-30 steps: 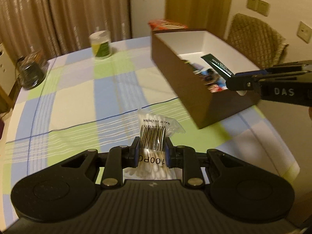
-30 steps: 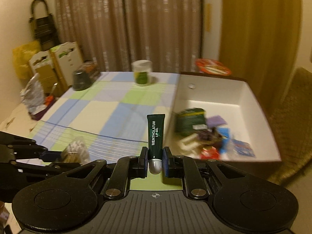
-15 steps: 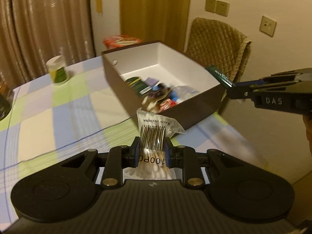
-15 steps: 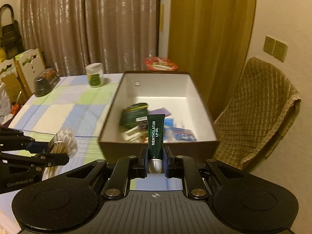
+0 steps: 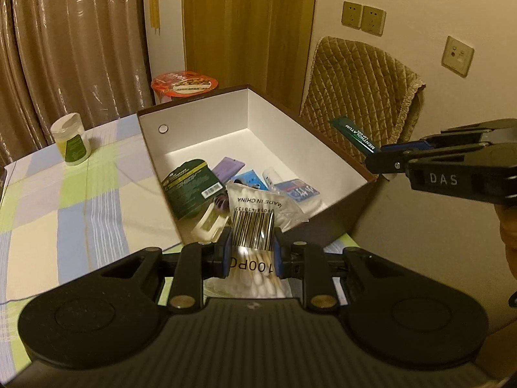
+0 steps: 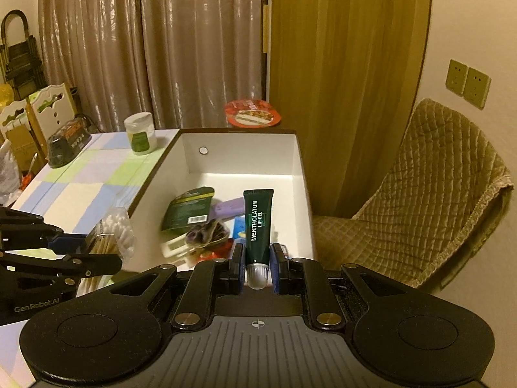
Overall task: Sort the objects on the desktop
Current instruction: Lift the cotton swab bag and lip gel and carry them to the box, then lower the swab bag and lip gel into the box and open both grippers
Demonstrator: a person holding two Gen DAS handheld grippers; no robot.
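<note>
My left gripper (image 5: 252, 245) is shut on a clear bag of cotton swabs (image 5: 255, 213), held over the near corner of the brown box (image 5: 206, 148) with white inside walls. In the right wrist view that bag of cotton swabs (image 6: 113, 236) hangs beside the box's left wall. My right gripper (image 6: 257, 258) is shut on a dark green lip gel tube (image 6: 257, 223), cap toward the camera, above the box's near end. From the left wrist view the lip gel tube (image 5: 353, 134) pokes out of the right gripper (image 5: 376, 161) over the box's right rim. Several small items lie inside the box (image 6: 300, 174).
A checked cloth covers the table (image 5: 64, 200). A white jar with a green label (image 5: 71, 144) stands at the back, a red-lidded bowl (image 5: 184, 85) behind the box, a dark container (image 6: 66, 144) at the far left. A quilted chair (image 6: 429, 194) is right of the box.
Both grippers have moved toward the box with their loads; the box now fills the middle of both views, and the tube and swab bag hang over it.
</note>
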